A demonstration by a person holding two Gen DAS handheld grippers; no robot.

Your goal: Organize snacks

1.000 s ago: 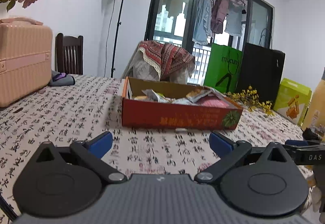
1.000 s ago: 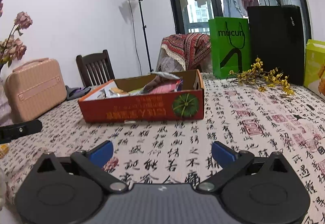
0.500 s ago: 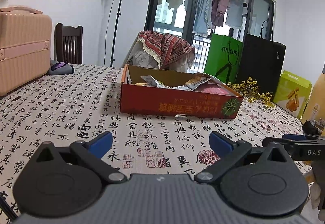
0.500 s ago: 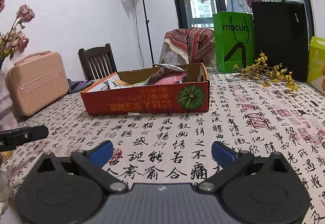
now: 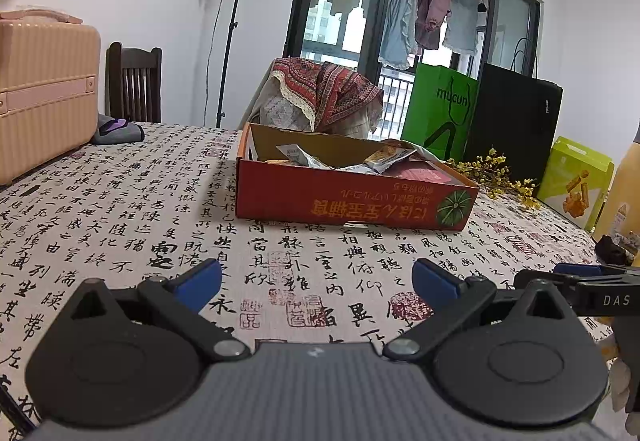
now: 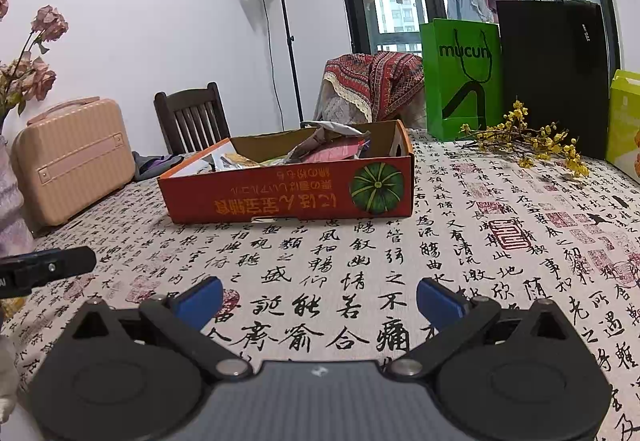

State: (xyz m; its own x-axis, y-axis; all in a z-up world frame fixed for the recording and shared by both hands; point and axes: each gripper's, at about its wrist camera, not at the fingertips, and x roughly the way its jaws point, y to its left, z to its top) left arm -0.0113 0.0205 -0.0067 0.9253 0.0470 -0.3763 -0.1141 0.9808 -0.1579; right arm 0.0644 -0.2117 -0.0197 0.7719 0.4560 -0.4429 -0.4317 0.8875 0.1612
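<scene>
A shallow red cardboard box (image 5: pixel 352 201) with a pumpkin print stands on the table and holds several snack packets (image 5: pixel 384 157). It also shows in the right wrist view (image 6: pixel 288 197), with packets (image 6: pixel 328 145) sticking up above its rim. My left gripper (image 5: pixel 316 281) is open and empty, low over the tablecloth, well short of the box. My right gripper (image 6: pixel 318 299) is open and empty, also short of the box. The right gripper's side shows at the right edge of the left wrist view (image 5: pixel 580 281).
The tablecloth (image 6: pixel 480 241) has black calligraphy. A pink case (image 5: pixel 44 93) stands at the left. A green bag (image 6: pixel 460 81), a black bag (image 6: pixel 556 73), yellow flowers (image 6: pixel 532 141) and a yellow-green box (image 5: pixel 572 181) stand behind and right. A wooden chair (image 6: pixel 192 117) is behind the table.
Both grippers have dropped lower and moved a little closer to the box. Both stay open and empty.
</scene>
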